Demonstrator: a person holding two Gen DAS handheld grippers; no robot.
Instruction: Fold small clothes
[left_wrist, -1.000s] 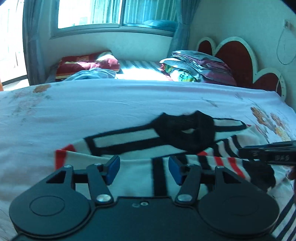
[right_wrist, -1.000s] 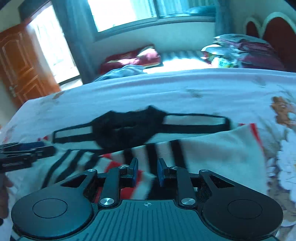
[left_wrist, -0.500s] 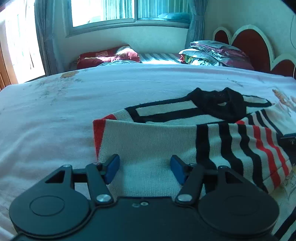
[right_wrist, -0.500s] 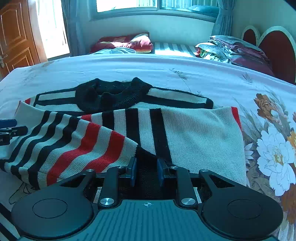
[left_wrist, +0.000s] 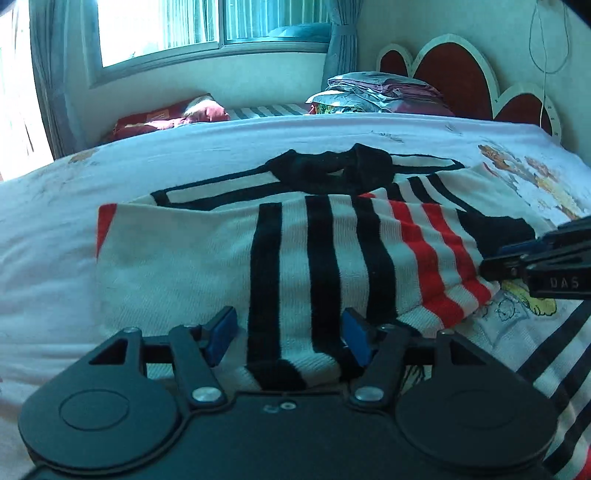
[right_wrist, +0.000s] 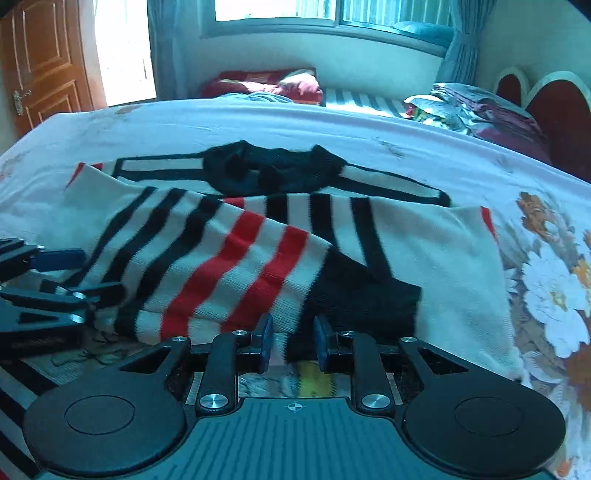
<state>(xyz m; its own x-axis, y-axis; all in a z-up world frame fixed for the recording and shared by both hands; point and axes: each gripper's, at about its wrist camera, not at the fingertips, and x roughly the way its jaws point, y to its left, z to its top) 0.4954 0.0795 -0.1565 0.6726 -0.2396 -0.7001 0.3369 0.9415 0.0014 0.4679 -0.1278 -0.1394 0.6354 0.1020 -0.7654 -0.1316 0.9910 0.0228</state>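
Note:
A small white sweater (left_wrist: 177, 258) with black and red stripes and a black collar (left_wrist: 332, 171) lies on the bed, both sleeves folded across its body. It also shows in the right wrist view (right_wrist: 229, 258). My left gripper (left_wrist: 288, 334) is open, its blue pads either side of the sleeve cuff at the sweater's near edge. My right gripper (right_wrist: 293, 341) is open by a narrow gap, with the black cuff (right_wrist: 362, 299) of the striped sleeve just ahead of it. The right gripper shows side-on in the left wrist view (left_wrist: 491, 264).
The bed has a pale flowered sheet (right_wrist: 554, 295). A pile of folded clothes (left_wrist: 380, 92) and a red pillow (left_wrist: 166, 118) lie at the far side. A red and white headboard (left_wrist: 458, 74) stands at the right, a wooden door (right_wrist: 40, 66) at the left.
Both grippers have drawn nearer to the sweater. The right gripper's jaws have parted a little from the sleeve cuff. The folded sleeves lie on the body.

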